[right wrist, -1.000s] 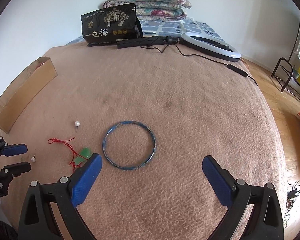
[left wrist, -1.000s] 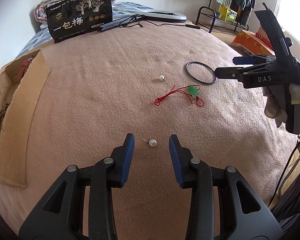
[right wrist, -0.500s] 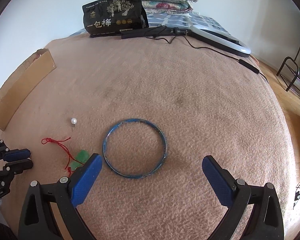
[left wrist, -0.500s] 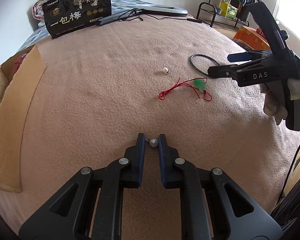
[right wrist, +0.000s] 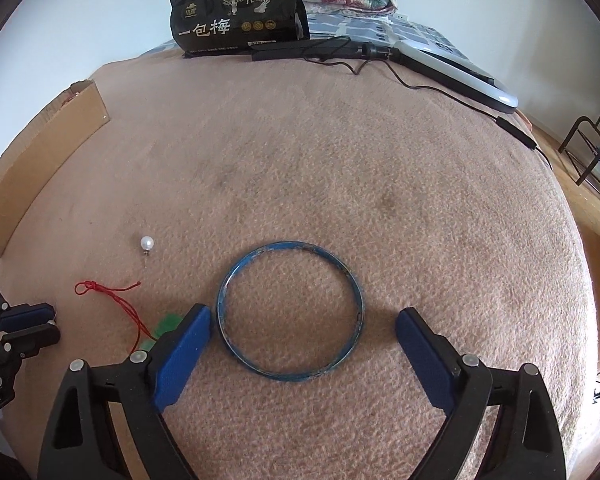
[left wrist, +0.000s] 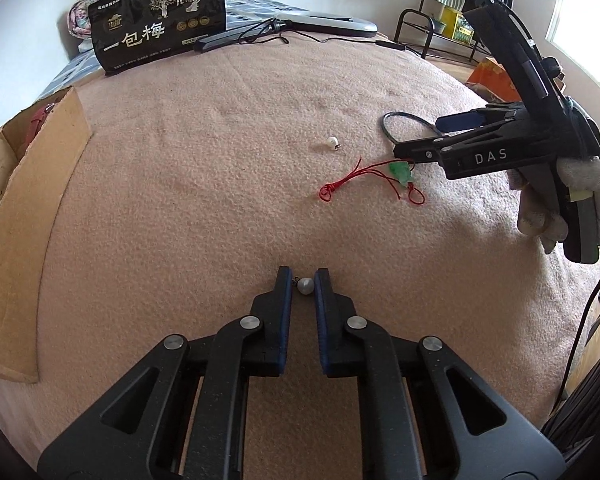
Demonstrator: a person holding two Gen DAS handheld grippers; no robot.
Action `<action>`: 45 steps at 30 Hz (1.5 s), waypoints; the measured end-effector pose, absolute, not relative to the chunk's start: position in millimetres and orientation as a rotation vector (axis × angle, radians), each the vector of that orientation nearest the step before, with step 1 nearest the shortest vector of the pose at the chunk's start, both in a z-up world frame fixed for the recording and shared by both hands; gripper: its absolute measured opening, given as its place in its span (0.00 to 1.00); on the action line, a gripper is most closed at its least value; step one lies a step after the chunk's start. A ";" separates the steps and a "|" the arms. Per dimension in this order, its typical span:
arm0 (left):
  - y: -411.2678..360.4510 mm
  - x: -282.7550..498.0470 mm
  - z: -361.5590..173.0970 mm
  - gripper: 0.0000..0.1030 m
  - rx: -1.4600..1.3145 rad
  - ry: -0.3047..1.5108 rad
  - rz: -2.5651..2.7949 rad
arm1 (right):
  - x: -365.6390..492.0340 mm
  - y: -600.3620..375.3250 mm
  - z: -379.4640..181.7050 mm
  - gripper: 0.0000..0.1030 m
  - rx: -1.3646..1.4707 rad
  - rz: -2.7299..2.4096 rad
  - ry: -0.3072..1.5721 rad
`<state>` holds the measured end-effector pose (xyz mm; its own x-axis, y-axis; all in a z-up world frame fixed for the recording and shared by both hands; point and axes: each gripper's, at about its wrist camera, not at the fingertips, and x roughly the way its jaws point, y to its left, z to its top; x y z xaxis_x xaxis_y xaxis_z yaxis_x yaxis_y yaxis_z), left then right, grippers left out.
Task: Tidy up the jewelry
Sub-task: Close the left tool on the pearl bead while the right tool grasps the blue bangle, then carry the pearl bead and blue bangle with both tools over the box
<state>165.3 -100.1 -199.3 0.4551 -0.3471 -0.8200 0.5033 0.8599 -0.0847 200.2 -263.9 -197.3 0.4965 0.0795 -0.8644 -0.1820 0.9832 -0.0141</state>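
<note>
The jaws of the left gripper [left wrist: 303,276] are pinched on a small pearl earring [left wrist: 305,285], its blue pads pressing the pearl from both sides just above the pink blanket [left wrist: 204,184]. The jaws of the right gripper [right wrist: 302,326] stand wide and are closing, with the blue bangle [right wrist: 290,311] lying flat on the blanket between them; the left pad sits just beside the bangle's rim, the right pad a little apart from it. Left of the bangle lies a red cord with a green pendant [left wrist: 400,171], partly hidden under the right gripper's left finger. Farther off rests a second pearl earring [right wrist: 147,244]. A cardboard box [left wrist: 24,216] sits at the left edge of the blanket. At the far end stand a black bag with white characters [right wrist: 236,20] and a ring light [right wrist: 456,72] with its cable
</note>
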 end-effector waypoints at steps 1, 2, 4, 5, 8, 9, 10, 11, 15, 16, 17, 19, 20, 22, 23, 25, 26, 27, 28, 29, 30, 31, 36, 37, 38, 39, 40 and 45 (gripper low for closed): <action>-99.8 165.2 -199.2 0.09 0.179 0.965 -0.528 | 200.0 -264.0 -196.6 0.82 -0.108 0.161 1.042; -99.8 165.2 -199.0 0.09 0.178 0.965 -0.527 | 199.7 -263.7 -195.9 0.80 -0.110 0.164 1.043; -99.7 165.1 -198.6 0.09 0.178 0.965 -0.527 | 198.9 -263.4 -194.0 0.72 -0.116 0.166 1.044; -99.7 165.1 -198.8 0.09 0.178 0.965 -0.527 | 198.4 -263.3 -193.3 0.72 -0.119 0.167 1.044; -99.0 164.7 -197.7 0.09 0.176 0.964 -0.527 | 197.0 -263.2 -193.1 0.72 -0.121 0.166 1.043; -98.6 164.3 -197.1 0.09 0.175 0.963 -0.527 | 196.3 -263.3 -192.5 0.72 -0.119 0.163 1.039; -98.3 164.2 -196.4 0.09 0.174 0.963 -0.526 | 195.8 -263.3 -191.8 0.72 -0.118 0.160 1.036; -97.9 163.7 -195.6 0.09 0.172 0.962 -0.526 | 195.0 -263.8 -191.1 0.72 -0.117 0.156 1.032; -96.2 161.3 -191.5 0.09 0.168 0.953 -0.525 | 191.8 -266.0 -187.4 0.72 -0.111 0.147 1.024; -95.6 160.7 -190.1 0.09 0.165 0.950 -0.525 | 190.9 -266.6 -185.8 0.72 -0.111 0.144 1.021; -95.0 160.1 -188.8 0.09 0.163 0.948 -0.524 | 190.6 -267.1 -183.9 0.72 -0.111 0.141 1.017; -94.2 158.9 -186.2 0.09 0.158 0.942 -0.522 | 188.9 -268.6 -179.8 0.72 -0.107 0.138 1.010; -93.6 158.2 -184.7 0.09 0.156 0.939 -0.521 | 187.9 -269.1 -177.7 0.72 -0.106 0.137 1.007; -92.3 156.8 -181.4 0.09 0.151 0.933 -0.519 | 185.8 -269.6 -173.2 0.72 -0.106 0.137 1.000; -91.6 156.0 -179.5 0.09 0.149 0.930 -0.518 | 184.8 -269.5 -170.8 0.72 -0.104 0.138 0.996; -90.0 154.3 -175.6 0.09 0.146 0.923 -0.516 | 182.3 -269.1 -166.1 0.72 -0.101 0.140 0.988; -89.0 153.4 -173.7 0.09 0.144 0.919 -0.514 | 181.3 -268.8 -163.7 0.72 -0.100 0.142 0.985; -88.0 152.2 -172.1 0.09 0.142 0.916 -0.513 | 180.1 -268.0 -161.5 0.72 -0.100 0.144 0.982; -86.8 151.1 -170.2 0.09 0.139 0.912 -0.511 | 179.1 -267.0 -159.3 0.72 -0.100 0.146 0.979; -85.7 150.0 -168.2 0.09 0.137 0.908 -0.510 | 178.0 -266.0 -157.3 0.72 -0.102 0.147 0.976; -84.8 149.4 -166.5 0.09 0.135 0.905 -0.508 | 177.0 -265.1 -155.3 0.72 -0.103 0.149 0.974; -83.4 148.6 -164.6 0.09 0.134 0.901 -0.507 | 175.9 -263.7 -153.2 0.72 -0.104 0.152 0.971; -77.0 144.3 -154.4 0.09 0.122 0.882 -0.498 | 168.6 -255.6 -143.0 0.72 -0.106 0.166 0.956; -75.5 143.6 -151.7 0.09 0.118 0.877 -0.496 | 167.3 -253.7 -140.8 0.72 -0.109 0.168 0.952; -73.8 142.8 -149.5 0.09 0.116 0.873 -0.494 | 166.3 -251.4 -138.8 0.72 -0.110 0.171 0.948; -72.1 141.9 -147.3 0.09 0.115 0.868 -0.491 | 164.8 -249.5 -136.4 0.72 -0.113 0.174 0.943; -70.4 141.1 -144.7 0.09 0.114 0.864 -0.488 | 163.2 -247.6 -133.8 0.72 -0.117 0.176 0.938; -58.8 137.5 -132.4 0.09 0.098 0.835 -0.470 | 158.4 -236.7 -119.0 0.72 -0.129 0.192 0.915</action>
<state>137.5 -58.8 -132.4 0.5750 -0.3630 -0.7332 0.4386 0.8933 -0.0983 158.4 -236.7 -119.0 0.5941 0.1104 -0.7968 -0.2199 0.9751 -0.0289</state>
